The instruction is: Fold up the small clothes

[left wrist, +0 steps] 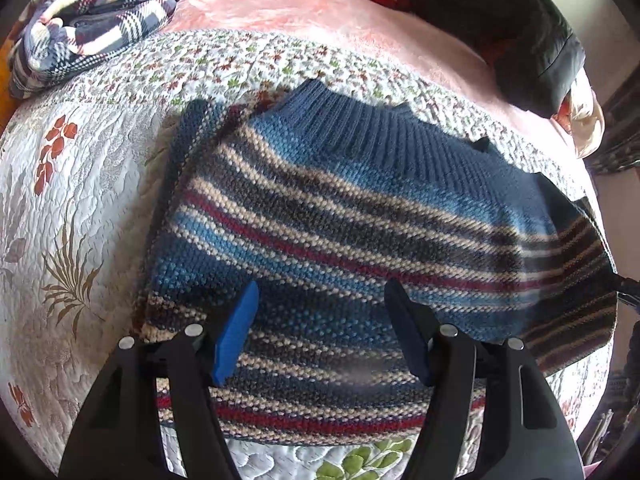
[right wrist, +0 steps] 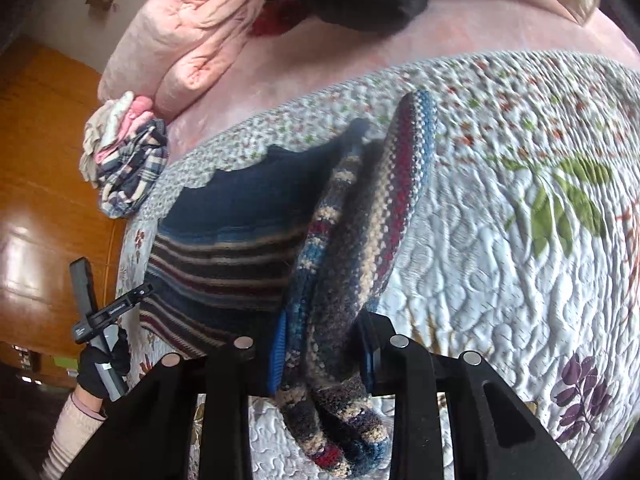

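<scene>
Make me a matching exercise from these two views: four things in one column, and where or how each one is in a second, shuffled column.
Things:
1. striped knit sweater
2. left hand-held gripper
3. right hand-held gripper
4. plaid fabric bundle

States:
A. shut on a sleeve
B. crumpled at the quilt's far edge
C. spread on the floral quilt
D. open above the knit

Pairs: 1-C, 2-D, 3-A, 4-B
</scene>
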The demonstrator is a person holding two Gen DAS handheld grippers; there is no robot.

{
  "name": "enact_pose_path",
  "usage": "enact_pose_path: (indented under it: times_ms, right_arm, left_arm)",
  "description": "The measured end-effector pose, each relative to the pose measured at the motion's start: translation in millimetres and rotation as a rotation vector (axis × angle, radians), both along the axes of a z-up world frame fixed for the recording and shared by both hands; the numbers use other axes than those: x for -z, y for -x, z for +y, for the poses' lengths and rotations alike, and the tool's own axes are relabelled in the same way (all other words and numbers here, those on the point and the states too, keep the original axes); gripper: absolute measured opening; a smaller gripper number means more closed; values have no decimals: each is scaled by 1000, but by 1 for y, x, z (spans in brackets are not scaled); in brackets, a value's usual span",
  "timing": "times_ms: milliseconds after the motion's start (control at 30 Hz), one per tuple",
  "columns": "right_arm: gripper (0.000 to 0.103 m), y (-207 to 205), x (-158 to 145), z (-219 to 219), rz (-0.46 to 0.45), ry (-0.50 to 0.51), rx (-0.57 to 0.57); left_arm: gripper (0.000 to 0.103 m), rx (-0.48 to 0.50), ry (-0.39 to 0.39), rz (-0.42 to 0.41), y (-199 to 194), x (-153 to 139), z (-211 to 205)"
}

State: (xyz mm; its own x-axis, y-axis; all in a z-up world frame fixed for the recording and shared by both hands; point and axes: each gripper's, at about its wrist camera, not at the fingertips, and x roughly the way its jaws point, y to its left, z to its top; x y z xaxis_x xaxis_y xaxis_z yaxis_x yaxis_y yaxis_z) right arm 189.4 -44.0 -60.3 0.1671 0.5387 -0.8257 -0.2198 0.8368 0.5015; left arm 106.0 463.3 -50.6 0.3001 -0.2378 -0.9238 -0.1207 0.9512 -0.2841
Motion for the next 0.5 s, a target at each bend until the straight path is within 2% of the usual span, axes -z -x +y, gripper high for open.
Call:
enact_pose_path:
  times_ms: [100, 233, 367, 500]
  right_arm:
    - [29, 5, -21, 37, -52, 20, -80]
    - [29, 15, -32, 88, -89, 53, -183]
    - [29, 17, -25, 130, -97, 131, -251]
    - [29, 18, -4, 160, -83, 225, -305]
  left_arm:
    - [65, 2, 30, -15, -1, -8, 0]
    - [65, 4, 52, -20, -3, -13, 0]
    - [65, -7, 66, -15, -4, -14, 3]
    - [65, -18, 77, -20, -5, -16, 9]
